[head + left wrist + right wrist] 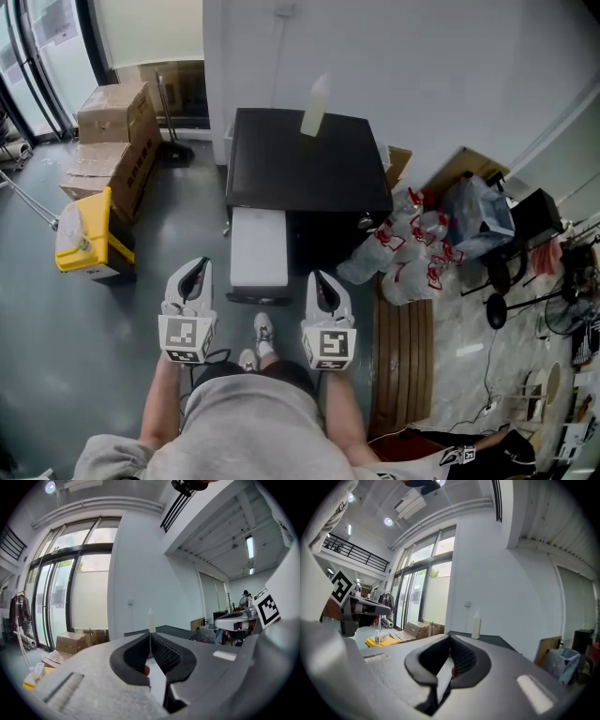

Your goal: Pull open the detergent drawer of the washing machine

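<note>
Lower centre of frame: left tool (196,267) and right tool (320,279) clenched, empty, flanking white drawer (258,246). Drawer seemingly juts from washing machine (309,159), so neither grips it.

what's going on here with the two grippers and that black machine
A person stands facing a black washing machine that has a white bottle on its top. They hold the left gripper and the right gripper out in front, side by side. Both are shut with nothing between the jaws, and neither touches the machine. A white part juts out at the machine's front left; whether it is the detergent drawer is hard to tell.
</note>
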### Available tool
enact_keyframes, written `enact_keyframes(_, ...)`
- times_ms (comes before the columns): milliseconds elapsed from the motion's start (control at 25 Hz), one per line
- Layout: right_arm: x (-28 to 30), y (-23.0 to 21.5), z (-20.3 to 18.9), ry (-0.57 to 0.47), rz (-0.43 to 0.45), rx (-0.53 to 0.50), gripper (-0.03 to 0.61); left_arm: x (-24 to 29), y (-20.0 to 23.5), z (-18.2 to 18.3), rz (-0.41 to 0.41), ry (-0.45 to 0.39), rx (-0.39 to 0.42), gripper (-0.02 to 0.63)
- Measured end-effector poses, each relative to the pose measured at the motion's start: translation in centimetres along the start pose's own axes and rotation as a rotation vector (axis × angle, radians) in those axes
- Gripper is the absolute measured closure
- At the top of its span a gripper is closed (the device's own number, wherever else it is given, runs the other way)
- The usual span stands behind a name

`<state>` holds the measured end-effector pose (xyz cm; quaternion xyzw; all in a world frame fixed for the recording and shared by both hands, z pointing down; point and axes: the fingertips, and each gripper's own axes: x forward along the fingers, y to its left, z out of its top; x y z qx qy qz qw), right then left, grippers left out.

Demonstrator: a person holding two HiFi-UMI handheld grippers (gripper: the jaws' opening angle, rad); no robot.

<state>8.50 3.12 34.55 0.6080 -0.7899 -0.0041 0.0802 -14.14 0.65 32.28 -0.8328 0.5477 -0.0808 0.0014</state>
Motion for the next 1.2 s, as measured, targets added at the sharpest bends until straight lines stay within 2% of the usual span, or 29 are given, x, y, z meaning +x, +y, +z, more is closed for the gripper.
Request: enact_keyframes(1200, 0.8, -0.3, 0.1, -0.001, 0.007, -0.007, 0.572, 0.6, -0.4, -0.7, -0.011, 0.024, -0.004, 0.597)
